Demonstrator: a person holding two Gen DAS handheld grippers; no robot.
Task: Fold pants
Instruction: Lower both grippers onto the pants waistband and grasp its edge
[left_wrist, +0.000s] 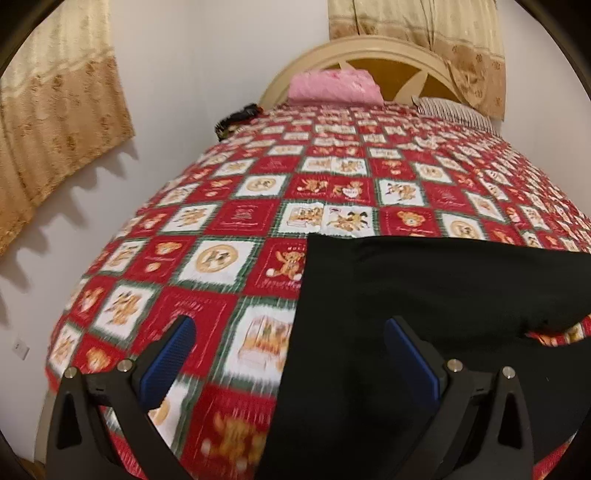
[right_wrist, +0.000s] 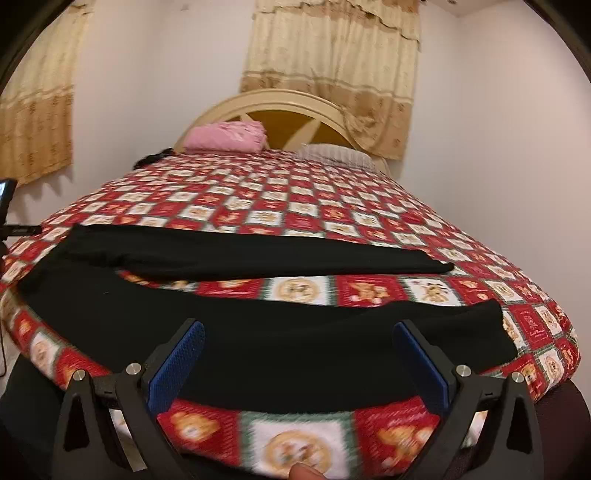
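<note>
2 grippers, left (left_wrist: 288, 345) and right (right_wrist: 297, 345), hover with fingers spread wide and empty above black pants (right_wrist: 258, 332) lying flat across the near end of the quilted bed (right_wrist: 332, 206).

A bed under a red-and-white teddy-bear patchwork quilt (right_wrist: 295, 214) meets an arched cream wooden headboard (right_wrist: 273, 107). Beige patterned curtains (right_wrist: 332, 62) hang on plain white walls (right_wrist: 498, 147).

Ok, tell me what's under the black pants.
The pants lie spread on the red bear-print quilt, which shows between the two legs. Whatever the fabric covers is hidden.
</note>
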